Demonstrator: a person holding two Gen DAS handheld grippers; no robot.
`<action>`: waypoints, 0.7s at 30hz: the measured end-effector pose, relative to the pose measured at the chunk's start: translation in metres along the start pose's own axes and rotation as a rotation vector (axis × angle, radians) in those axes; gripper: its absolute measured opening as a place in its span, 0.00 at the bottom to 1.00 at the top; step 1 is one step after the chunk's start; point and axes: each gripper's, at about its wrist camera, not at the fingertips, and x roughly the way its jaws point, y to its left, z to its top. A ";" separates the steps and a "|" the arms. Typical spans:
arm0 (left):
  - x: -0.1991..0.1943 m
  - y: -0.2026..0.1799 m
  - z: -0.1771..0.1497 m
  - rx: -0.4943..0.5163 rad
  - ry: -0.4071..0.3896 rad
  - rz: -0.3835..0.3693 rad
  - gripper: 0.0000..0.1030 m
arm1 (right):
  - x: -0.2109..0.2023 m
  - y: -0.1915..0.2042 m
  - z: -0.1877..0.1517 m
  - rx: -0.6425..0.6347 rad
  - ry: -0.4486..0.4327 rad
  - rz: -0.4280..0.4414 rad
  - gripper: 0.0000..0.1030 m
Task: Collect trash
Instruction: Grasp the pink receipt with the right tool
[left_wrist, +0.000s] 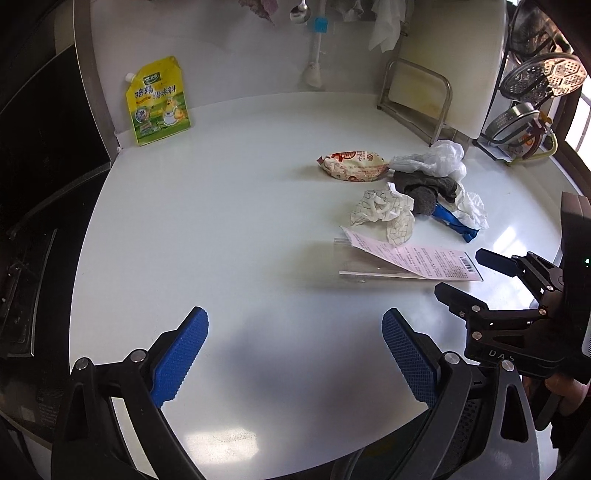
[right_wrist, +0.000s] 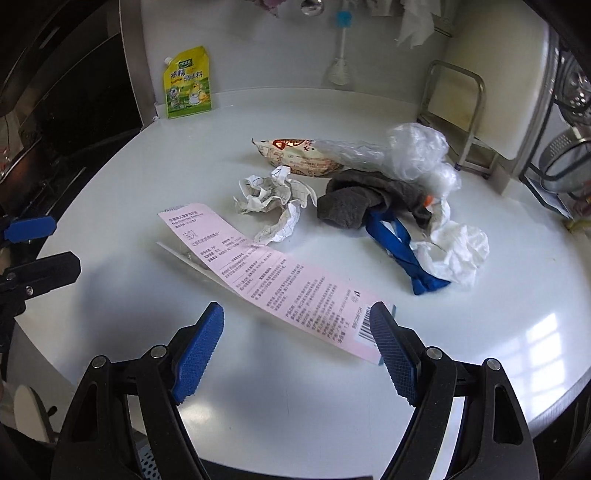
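Observation:
A heap of trash lies on the white counter (left_wrist: 229, 206): a pink printed sheet (right_wrist: 280, 280) on clear plastic, crumpled checked paper (right_wrist: 273, 203), a snack wrapper (right_wrist: 295, 155), a clear plastic bag (right_wrist: 410, 151), a grey cloth (right_wrist: 354, 201), a blue strip (right_wrist: 399, 251) and white tissue (right_wrist: 458, 251). My right gripper (right_wrist: 297, 350) is open just before the pink sheet's near end, which reaches its right finger. My left gripper (left_wrist: 295, 354) is open over bare counter, left of the pink sheet (left_wrist: 417, 260). The right gripper (left_wrist: 476, 277) shows at the sheet's barcode end.
A yellow seasoning pouch (left_wrist: 159, 99) leans on the back wall at the left. A metal rack with a cutting board (left_wrist: 417, 99) stands at the back right, with steamer trays (left_wrist: 535, 81) beyond. A dark stove (left_wrist: 37, 184) borders the counter's left edge.

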 end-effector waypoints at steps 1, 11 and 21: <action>0.002 0.002 0.001 -0.001 0.004 0.001 0.91 | 0.005 0.002 0.002 -0.020 0.005 -0.002 0.75; 0.014 0.010 0.009 -0.014 0.020 0.000 0.91 | 0.033 0.006 0.014 -0.108 0.020 -0.015 0.75; 0.014 0.012 0.012 -0.025 0.016 -0.005 0.91 | 0.038 0.016 0.018 -0.131 0.017 0.014 0.53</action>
